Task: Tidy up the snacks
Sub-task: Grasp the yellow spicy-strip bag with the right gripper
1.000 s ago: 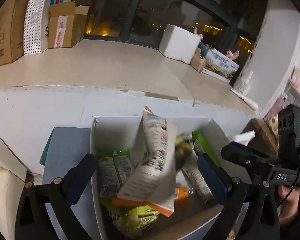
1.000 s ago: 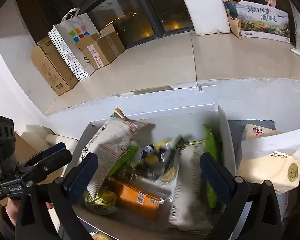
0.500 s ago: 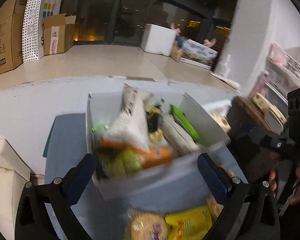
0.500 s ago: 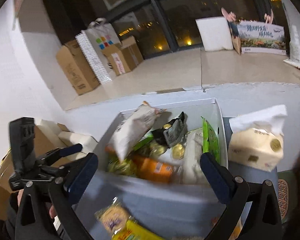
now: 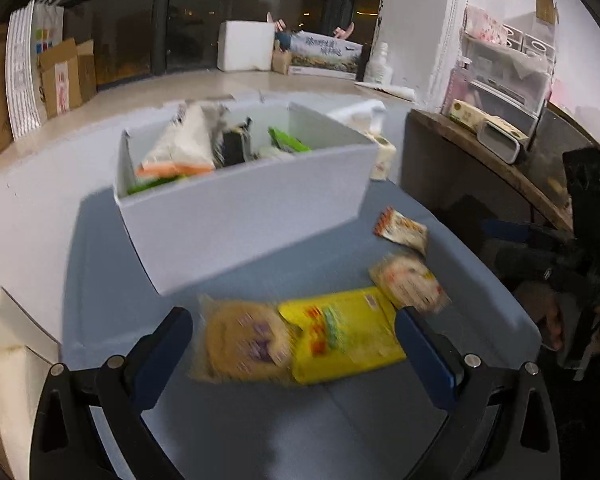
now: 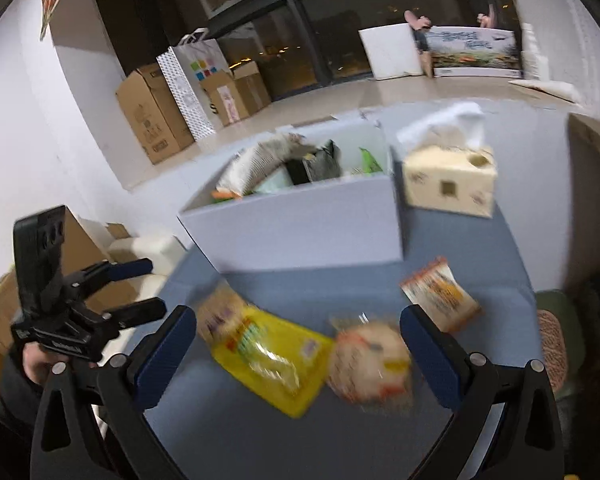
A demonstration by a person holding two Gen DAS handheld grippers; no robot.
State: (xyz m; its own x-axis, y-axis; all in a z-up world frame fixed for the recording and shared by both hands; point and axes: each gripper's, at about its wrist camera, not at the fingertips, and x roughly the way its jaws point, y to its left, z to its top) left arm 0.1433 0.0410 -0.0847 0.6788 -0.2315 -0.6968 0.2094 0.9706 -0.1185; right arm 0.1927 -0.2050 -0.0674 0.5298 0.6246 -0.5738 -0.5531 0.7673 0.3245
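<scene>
A white box (image 5: 244, 208) full of snack packets stands at the far end of a blue-grey table (image 5: 260, 420); it also shows in the right wrist view (image 6: 300, 224). In front of it lie a yellow packet (image 5: 344, 332), a round biscuit packet (image 5: 240, 340), a pale round packet (image 5: 408, 280) and a small orange-edged packet (image 5: 400, 230). My left gripper (image 5: 296, 356) is open and empty, above the yellow and biscuit packets. My right gripper (image 6: 300, 356) is open and empty, above the yellow packet (image 6: 268, 356) and the pale round packet (image 6: 368, 364).
A tissue box (image 6: 448, 184) stands right of the white box. A dark wooden side table (image 5: 480, 168) with plastic drawers is at the right. Cardboard boxes (image 6: 152, 116) and a dotted bag stand on the floor behind. White cushions (image 5: 4, 344) lie left of the table.
Both grippers have pulled back and away from above the white box toward the near end of the table. The loose packets on the table have come into view. Both stayed open.
</scene>
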